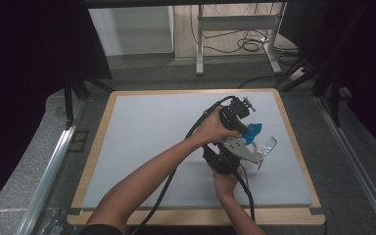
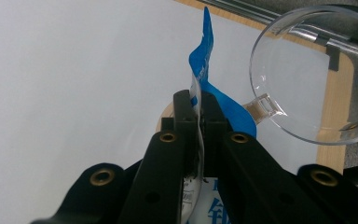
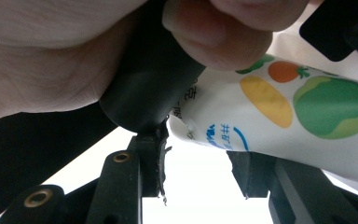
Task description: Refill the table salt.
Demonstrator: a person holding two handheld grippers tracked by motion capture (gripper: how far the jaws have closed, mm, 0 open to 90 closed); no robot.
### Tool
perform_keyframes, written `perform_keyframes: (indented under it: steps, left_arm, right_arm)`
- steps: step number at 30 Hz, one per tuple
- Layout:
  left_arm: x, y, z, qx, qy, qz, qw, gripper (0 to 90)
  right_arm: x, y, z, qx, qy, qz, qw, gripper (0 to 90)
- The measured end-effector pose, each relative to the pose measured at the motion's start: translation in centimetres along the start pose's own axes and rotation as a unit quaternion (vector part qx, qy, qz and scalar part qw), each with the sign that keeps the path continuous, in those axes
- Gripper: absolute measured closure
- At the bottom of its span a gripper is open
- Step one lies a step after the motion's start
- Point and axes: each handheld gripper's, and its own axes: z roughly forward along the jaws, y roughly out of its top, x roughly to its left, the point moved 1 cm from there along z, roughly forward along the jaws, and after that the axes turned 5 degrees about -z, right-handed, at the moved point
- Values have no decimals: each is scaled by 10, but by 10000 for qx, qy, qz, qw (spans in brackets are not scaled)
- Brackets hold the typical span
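Grey table top point(image 1: 142, 147); both hands meet just left of the clear cup point(image 1: 267, 147). Left gripper point(image 2: 199, 105) view: jaws clamped tight on the blue-white packet point(image 2: 206, 65), cup just beside it. Right gripper point(image 3: 196, 161) view: jaws apart, packet point(image 3: 298, 116) above them, contact unclear.

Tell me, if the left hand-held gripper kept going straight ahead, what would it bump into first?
Probably the clear plastic cup, just right of the line the left hand-held gripper points along; depth is hard to judge. It is clamped on a blue-and-white packet.

Blue-and-white packet point(image 2: 204, 60) upright beside clear cup point(image 2: 307, 74)
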Motion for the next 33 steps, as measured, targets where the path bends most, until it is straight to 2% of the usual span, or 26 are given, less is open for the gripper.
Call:
perform_keyframes:
  steps: [33]
  left_arm:
    - [1,-1,1,10,-1,-2,10000,889]
  right_arm:
    - [0,-2,0,-12,23,14,10000,597]
